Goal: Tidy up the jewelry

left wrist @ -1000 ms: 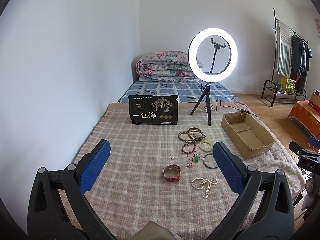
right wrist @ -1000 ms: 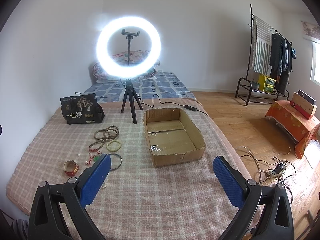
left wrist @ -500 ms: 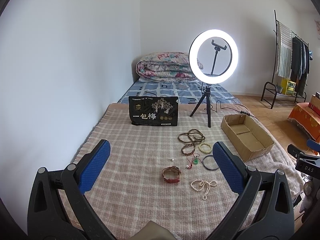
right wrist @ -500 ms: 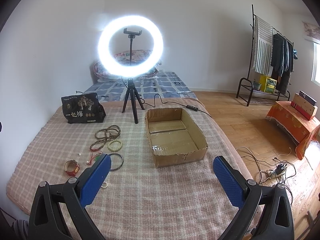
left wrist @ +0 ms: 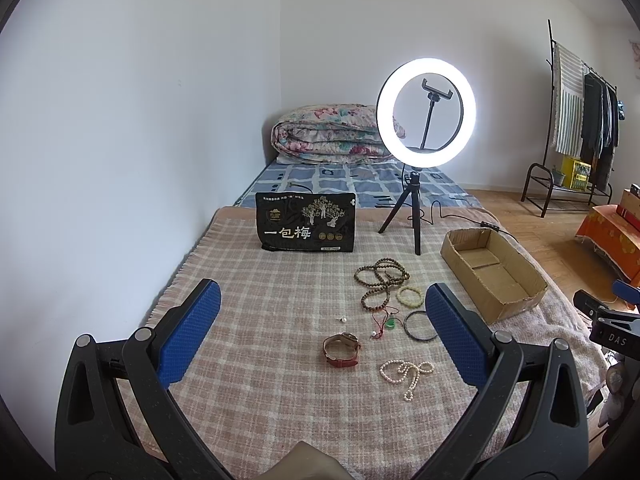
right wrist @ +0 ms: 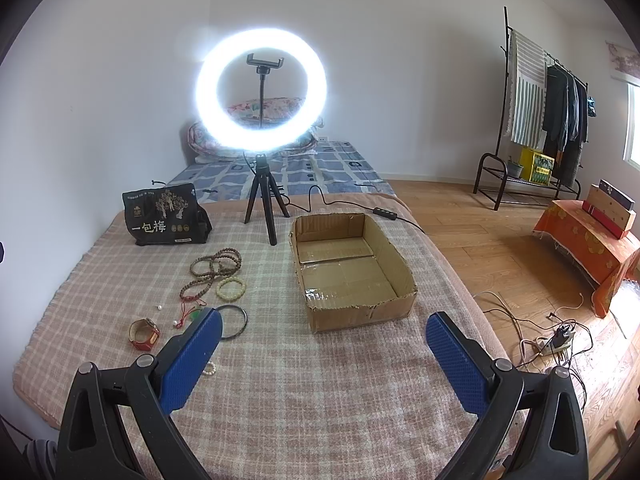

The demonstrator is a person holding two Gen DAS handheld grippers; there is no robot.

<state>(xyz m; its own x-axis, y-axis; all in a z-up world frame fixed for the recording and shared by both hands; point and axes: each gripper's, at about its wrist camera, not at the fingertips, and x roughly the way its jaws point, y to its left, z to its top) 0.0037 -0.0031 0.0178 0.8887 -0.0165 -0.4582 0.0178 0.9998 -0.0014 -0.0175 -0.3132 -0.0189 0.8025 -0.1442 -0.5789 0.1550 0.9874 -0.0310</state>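
Jewelry lies scattered on a checked blanket [left wrist: 260, 300]: a brown bead necklace [left wrist: 380, 278], a pale yellow bead bracelet [left wrist: 410, 296], a dark bangle [left wrist: 416, 325], a red-cord green pendant [left wrist: 389, 322], a red-strap watch [left wrist: 342, 350], a pearl strand [left wrist: 406, 372] and a loose pearl [left wrist: 342, 320]. An open, empty cardboard box [right wrist: 348, 268] sits to their right. My left gripper [left wrist: 322, 332] is open and empty above the blanket's near part. My right gripper [right wrist: 322, 360] is open and empty in front of the box; its left finger hides part of the bangle [right wrist: 236, 320].
A lit ring light on a tripod [left wrist: 426, 116] stands behind the jewelry, its cable running right. A black snack bag [left wrist: 306, 228] stands at the back left. A folded quilt [left wrist: 332, 136] lies beyond. Wood floor with cables [right wrist: 552, 336] and a clothes rack [right wrist: 540, 112] are on the right.
Both grippers have drifted slightly; the scene has shifted a little in each view. Nothing was grasped or moved.
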